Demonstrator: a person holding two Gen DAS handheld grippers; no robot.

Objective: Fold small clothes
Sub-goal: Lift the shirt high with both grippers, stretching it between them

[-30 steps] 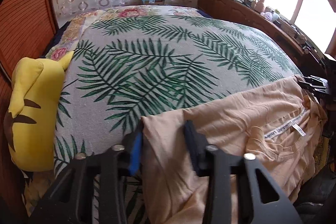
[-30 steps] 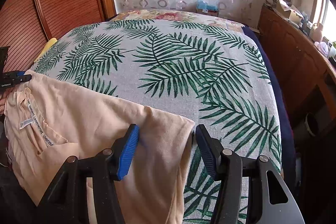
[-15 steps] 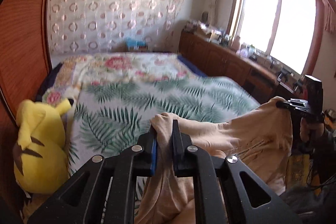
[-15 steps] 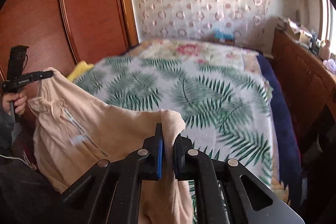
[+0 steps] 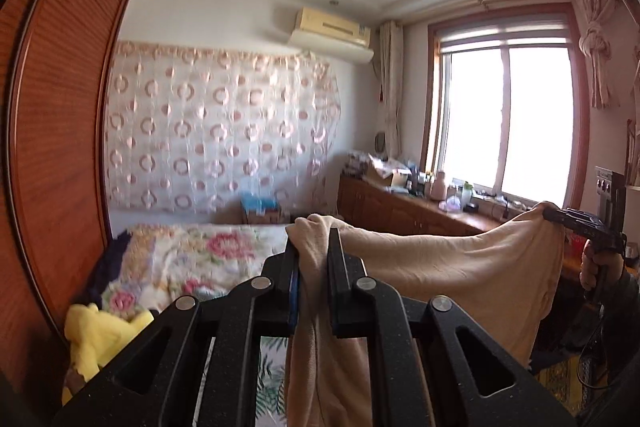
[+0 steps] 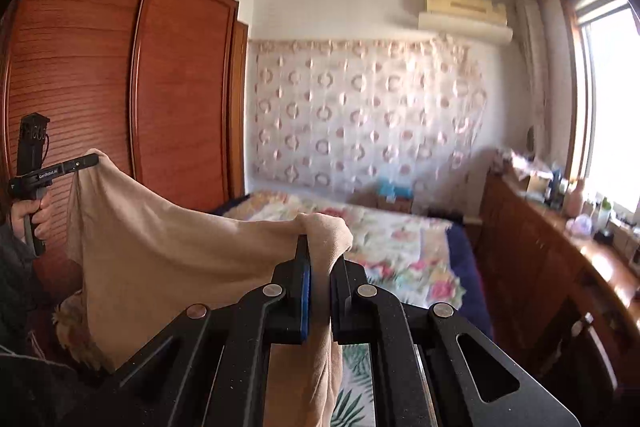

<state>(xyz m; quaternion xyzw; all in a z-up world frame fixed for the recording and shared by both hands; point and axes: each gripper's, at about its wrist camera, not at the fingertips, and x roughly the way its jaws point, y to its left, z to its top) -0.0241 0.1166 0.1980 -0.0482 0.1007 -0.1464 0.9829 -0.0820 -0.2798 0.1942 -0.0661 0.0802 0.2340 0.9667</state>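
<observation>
I have the shirt lifted above the bed, stretched between my left gripper and right gripper, each clenched on a corner; next I judge it needs laying flat on the bed, kept taut.

garment | beige | stretched mid-air, sagging | above bed
</observation>
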